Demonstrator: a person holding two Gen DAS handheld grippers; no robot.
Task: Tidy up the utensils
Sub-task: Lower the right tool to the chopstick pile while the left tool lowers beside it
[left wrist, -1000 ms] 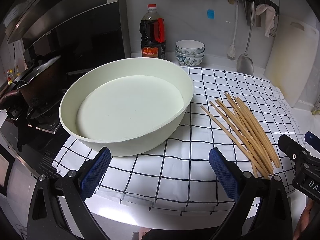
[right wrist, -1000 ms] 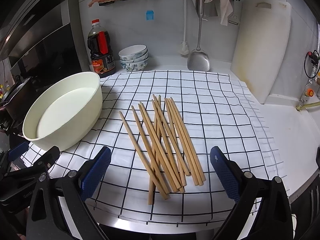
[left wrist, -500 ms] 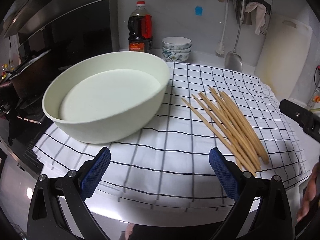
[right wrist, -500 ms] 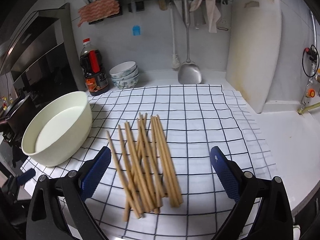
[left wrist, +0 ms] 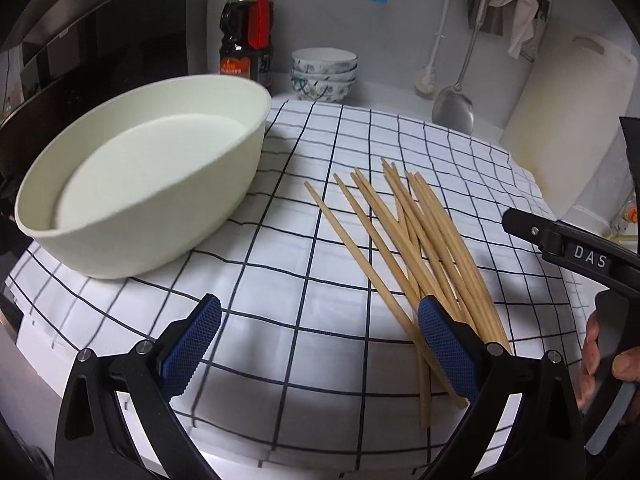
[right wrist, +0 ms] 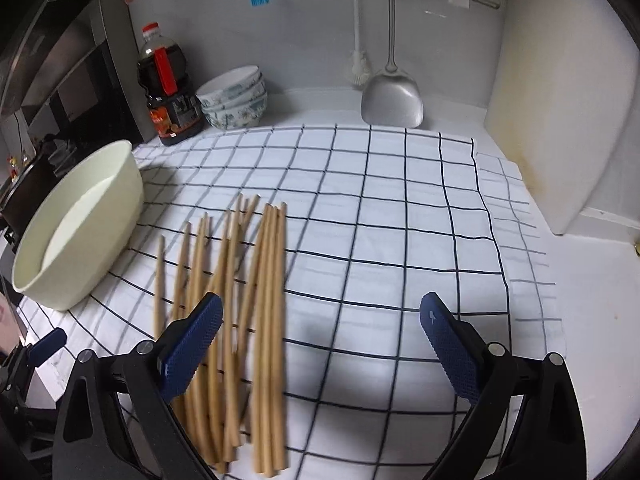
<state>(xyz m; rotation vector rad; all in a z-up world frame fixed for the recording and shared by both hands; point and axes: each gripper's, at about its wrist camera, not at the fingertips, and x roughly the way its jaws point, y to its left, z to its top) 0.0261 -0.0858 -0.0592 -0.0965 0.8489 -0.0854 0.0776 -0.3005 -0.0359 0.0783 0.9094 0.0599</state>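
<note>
I have a tool in each hand, and both are spread wide with nothing between the fingers: my left tool (left wrist: 318,350) hangs low over the checked cloth (left wrist: 280,240) that covers the bench, and my right tool (right wrist: 320,346) hangs over the same cloth a little further along. The chopsticks (left wrist: 404,240) lie in a loose fan on the cloth, thin ends toward the wall and thick ends toward me, several crossing one another near the middle. The thick ends run under the right finger of my left tool, and in the right wrist view the same bundle (right wrist: 240,300) passes beneath the left finger of my right tool. The big cream basin (left wrist: 140,192) sits just beside them on the cloth, apart from the sticks, and looks bare inside. I judge these to be light, stiff wooden sticks, smooth and round enough to roll or scissor apart if I pinch them off-centre, and the soft cloth under them may bunch if I dig in. I would take hold across the bundle near the thick ends, where they lie closest together, closing square to their length so that they gather rather than fan out. Too many at once would likely slip out sideways, so a few at a time seems wiser. My own hand (left wrist: 608,360) on the right tool's grip shows at the edge of the left wrist view.
</note>
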